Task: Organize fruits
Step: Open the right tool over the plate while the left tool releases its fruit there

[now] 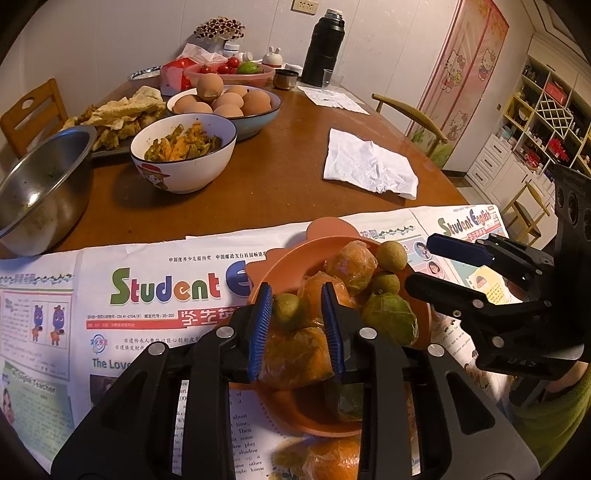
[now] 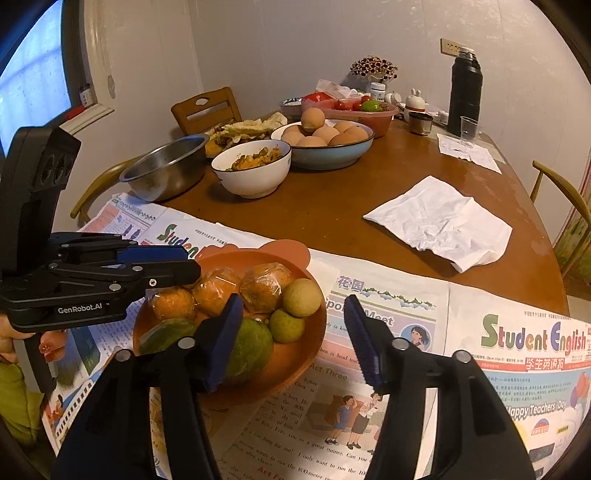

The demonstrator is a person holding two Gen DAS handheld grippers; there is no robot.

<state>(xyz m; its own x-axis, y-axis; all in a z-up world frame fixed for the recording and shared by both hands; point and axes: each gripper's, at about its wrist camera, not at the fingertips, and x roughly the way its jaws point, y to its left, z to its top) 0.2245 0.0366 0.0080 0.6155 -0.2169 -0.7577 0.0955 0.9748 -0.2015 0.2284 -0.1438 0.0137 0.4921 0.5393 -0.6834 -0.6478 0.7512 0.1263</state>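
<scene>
Here both grippers (image 1: 297,325) (image 2: 295,339) tilt over bowl (image 2: 295,354).

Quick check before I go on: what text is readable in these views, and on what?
"Student English": newspaper masthead.
"Happy Teachers Day": same newspaper.
"Act Three": newspaper page beside the orange bowl.
"GenRobot.AI": left gripper body.
Chinese headlines and small print: too small to read.

A round wooden tabletop (image 1: 288,173) fills the middle of the room, with wooden chairs (image 1: 31,110) drawn up around it. The walls are plain pale panels (image 2: 295,44) with a socket plate (image 1: 305,5) high up. A window (image 2: 29,85) shows dim bluish light. A pink cartoon-cat curtain (image 1: 469,74) hangs beside white and yellow shelving (image 1: 535,122).
</scene>
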